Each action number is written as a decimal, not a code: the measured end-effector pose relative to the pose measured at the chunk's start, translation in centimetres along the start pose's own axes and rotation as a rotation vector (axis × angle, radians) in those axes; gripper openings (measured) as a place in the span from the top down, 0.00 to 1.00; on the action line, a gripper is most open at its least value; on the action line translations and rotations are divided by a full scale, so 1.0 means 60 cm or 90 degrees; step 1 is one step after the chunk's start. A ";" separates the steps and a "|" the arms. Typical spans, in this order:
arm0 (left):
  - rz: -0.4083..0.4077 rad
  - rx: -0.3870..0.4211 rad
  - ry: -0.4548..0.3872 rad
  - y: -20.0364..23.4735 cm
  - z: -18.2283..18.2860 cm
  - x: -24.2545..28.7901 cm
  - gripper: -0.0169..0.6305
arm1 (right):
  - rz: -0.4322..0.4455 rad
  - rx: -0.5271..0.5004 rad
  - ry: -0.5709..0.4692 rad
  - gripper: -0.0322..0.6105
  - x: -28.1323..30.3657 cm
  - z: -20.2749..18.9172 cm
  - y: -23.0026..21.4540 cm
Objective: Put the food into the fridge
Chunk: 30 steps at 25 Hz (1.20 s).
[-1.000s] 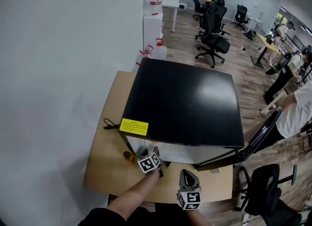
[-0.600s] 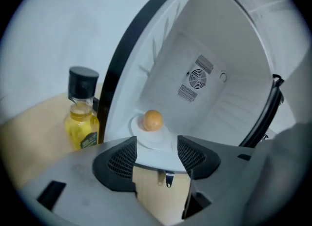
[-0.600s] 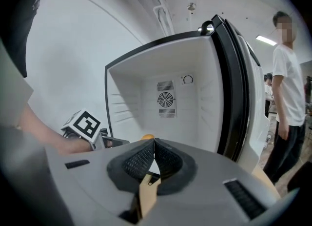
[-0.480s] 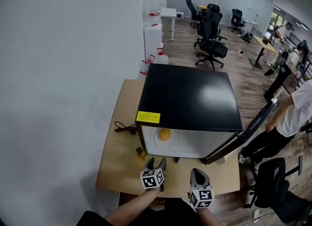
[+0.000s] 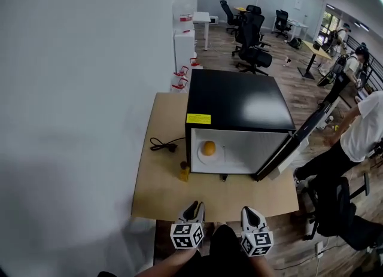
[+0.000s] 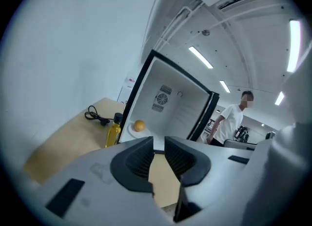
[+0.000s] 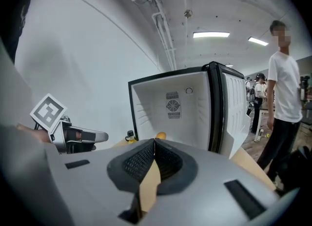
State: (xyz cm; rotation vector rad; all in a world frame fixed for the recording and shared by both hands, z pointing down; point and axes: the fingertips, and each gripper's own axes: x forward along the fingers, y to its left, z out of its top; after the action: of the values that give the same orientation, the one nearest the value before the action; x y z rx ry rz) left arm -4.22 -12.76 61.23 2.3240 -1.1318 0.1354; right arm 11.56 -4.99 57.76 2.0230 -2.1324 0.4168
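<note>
The small black fridge (image 5: 239, 99) stands on the wooden table (image 5: 158, 192) with its door (image 5: 299, 137) swung open to the right. Inside, an orange (image 5: 208, 148) lies on a white plate (image 5: 204, 157) on the white floor of the fridge; it also shows in the left gripper view as the orange (image 6: 139, 125). My left gripper (image 5: 194, 210) hovers at the table's near edge, its jaws closing with a narrow gap and nothing between them. My right gripper (image 5: 250, 213) is beside it, shut and empty.
A yellow bottle (image 5: 184, 173) stands on the table at the fridge's front left corner. A black cable (image 5: 161, 145) lies left of the fridge. A person in a white shirt (image 5: 365, 138) stands behind the open door. Office chairs (image 5: 254, 42) are further back.
Both grippers have drawn back from the fridge opening to the table's near edge. The view has backed away, so the orange on its plate inside now shows.
</note>
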 end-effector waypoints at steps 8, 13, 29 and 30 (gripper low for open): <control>-0.046 0.094 -0.062 -0.058 0.032 -0.112 0.94 | -0.007 -0.030 -0.019 0.86 -0.079 0.040 0.034; -0.034 0.124 -0.091 -0.073 0.051 -0.139 0.94 | 0.011 -0.045 -0.043 0.86 -0.087 0.062 0.043; 0.008 0.173 -0.119 -0.137 0.044 -0.183 0.94 | 0.040 -0.061 -0.062 0.86 -0.148 0.083 0.042; 0.008 0.175 -0.119 -0.140 0.043 -0.184 0.94 | 0.040 -0.059 -0.058 0.86 -0.151 0.080 0.041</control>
State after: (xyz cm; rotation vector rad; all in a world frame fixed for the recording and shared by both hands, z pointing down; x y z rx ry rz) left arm -5.33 -2.18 51.97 2.6171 -1.2876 0.0829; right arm 9.98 2.19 50.17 1.9651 -2.2284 0.2340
